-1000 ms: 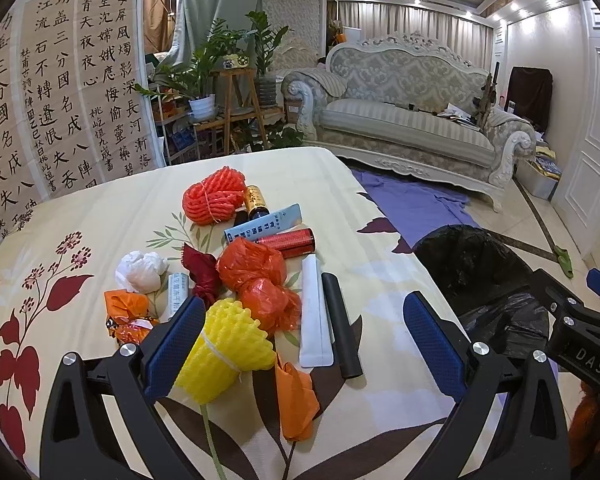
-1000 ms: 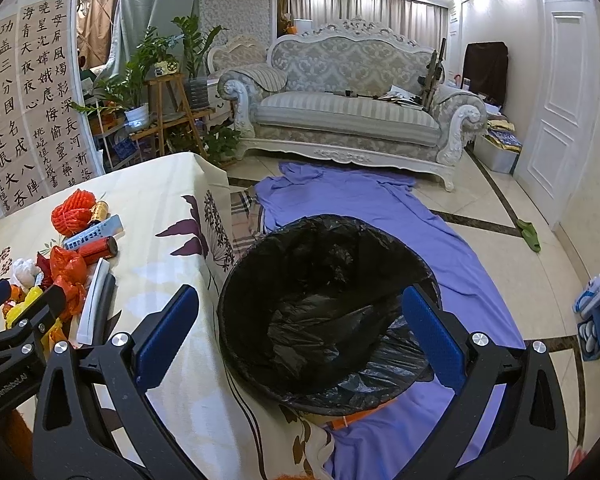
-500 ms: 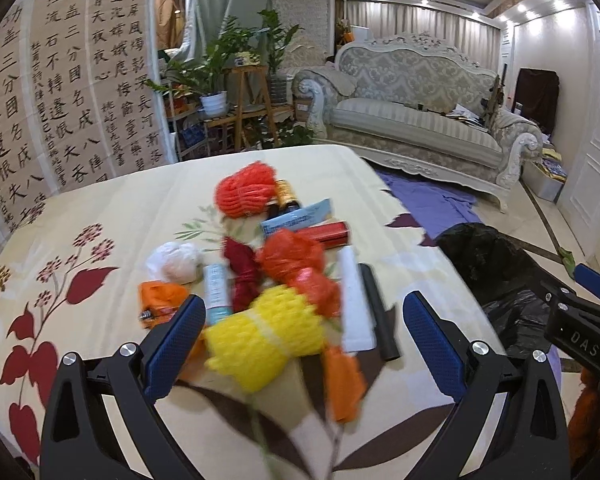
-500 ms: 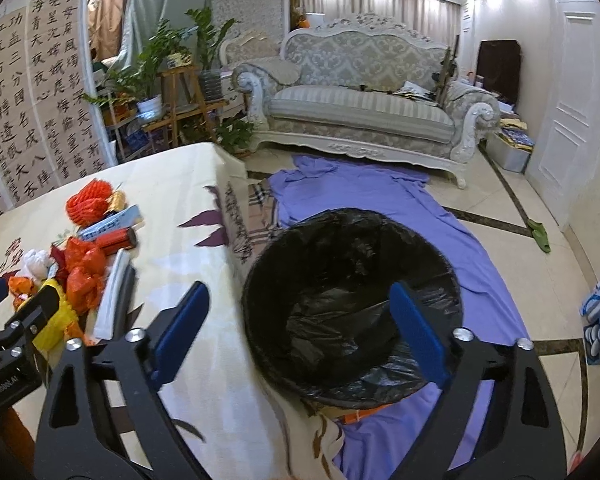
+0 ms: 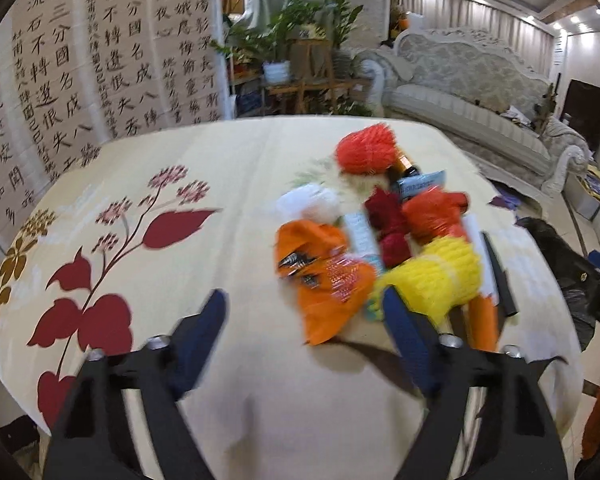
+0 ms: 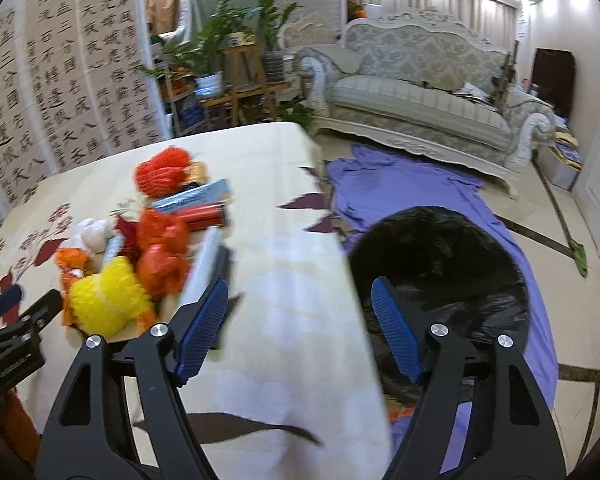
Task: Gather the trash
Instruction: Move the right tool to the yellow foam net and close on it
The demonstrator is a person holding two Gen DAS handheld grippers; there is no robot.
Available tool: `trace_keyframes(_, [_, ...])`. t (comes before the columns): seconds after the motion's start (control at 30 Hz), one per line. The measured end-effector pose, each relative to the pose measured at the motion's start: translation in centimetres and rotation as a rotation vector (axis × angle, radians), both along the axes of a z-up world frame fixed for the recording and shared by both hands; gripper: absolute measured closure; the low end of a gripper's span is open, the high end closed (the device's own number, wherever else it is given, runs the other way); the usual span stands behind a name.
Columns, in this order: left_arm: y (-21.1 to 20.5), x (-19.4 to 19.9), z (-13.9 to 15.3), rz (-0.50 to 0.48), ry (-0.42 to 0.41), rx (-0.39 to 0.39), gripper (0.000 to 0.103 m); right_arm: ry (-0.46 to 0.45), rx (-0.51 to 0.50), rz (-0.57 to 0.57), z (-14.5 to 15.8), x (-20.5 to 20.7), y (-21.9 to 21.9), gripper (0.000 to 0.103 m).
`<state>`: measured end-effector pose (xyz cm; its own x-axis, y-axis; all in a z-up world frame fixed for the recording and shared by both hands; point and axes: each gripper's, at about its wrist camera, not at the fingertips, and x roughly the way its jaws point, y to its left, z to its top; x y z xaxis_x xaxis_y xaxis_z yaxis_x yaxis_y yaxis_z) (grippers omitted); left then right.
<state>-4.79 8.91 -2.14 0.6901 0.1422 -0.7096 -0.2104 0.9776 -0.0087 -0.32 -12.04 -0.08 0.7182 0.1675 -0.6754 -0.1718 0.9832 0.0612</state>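
A pile of trash lies on the floral tablecloth (image 5: 204,184): an orange wrapper (image 5: 324,280), a yellow foam net (image 5: 432,276), a red foam net (image 5: 366,152), a white tissue wad (image 5: 308,204) and orange-red bags (image 5: 432,212). My left gripper (image 5: 303,296) hovers at the pile's near left with its jaws closing. The orange wrapper's near end lies between the pads, untouched. My right gripper (image 6: 299,284) hangs over the table's right edge, jaws closing on nothing. The black-lined bin (image 6: 440,264) stands on the floor just right of it. The pile (image 6: 108,300) is to its left.
A black strip (image 5: 500,276) and a white strip (image 6: 204,264) lie at the pile's right side, near a blue box (image 6: 196,196) and a red can (image 6: 204,216). A purple cloth (image 6: 400,188) covers the floor before the sofa (image 6: 420,96). A calligraphy screen (image 5: 80,60) stands behind the table.
Both grippers have swung left. The left one now faces the orange wrapper instead of the yellow net. The right one went from over the bin to the table edge. Both jaw gaps have narrowed.
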Motion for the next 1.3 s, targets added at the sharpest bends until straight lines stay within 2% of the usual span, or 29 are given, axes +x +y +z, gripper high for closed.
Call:
trace_keyframes(0.13, [2.0,-0.2,-0.2,0.033,0.002,-0.01,0.03,0.007,0.001,0.082,0.3,-0.2,2.9,0.03])
trace_keyframes(0.33, [4.4,-0.9,-0.2,0.075,-0.006,-0.017,0.029,0.016,0.005,0.19,0.3,-0.6,6.8,0.023])
trace_keyframes(0.47, [5.6,-1.0,-0.3,0.101,-0.007,-0.009,0.027,0.028,-0.003,0.243,0.0,-0.8,8.9,0.02])
trace_keyframes(0.67, [7.3,-1.3,-0.8,0.126,0.006,-0.042,0.024,0.05,-0.034,0.286,-1.2,-0.4,11.2,0.018])
trace_keyframes(1.07, [8.1,-1.4,-1.5,0.147,0.02,-0.081,0.022,0.071,-0.032,0.326,-1.6,-0.6,12.2,0.017])
trace_keyframes(1.3, [8.3,-1.4,-1.6,0.15,0.019,-0.089,0.022,0.075,-0.034,0.331,-1.6,-0.7,12.2,0.013])
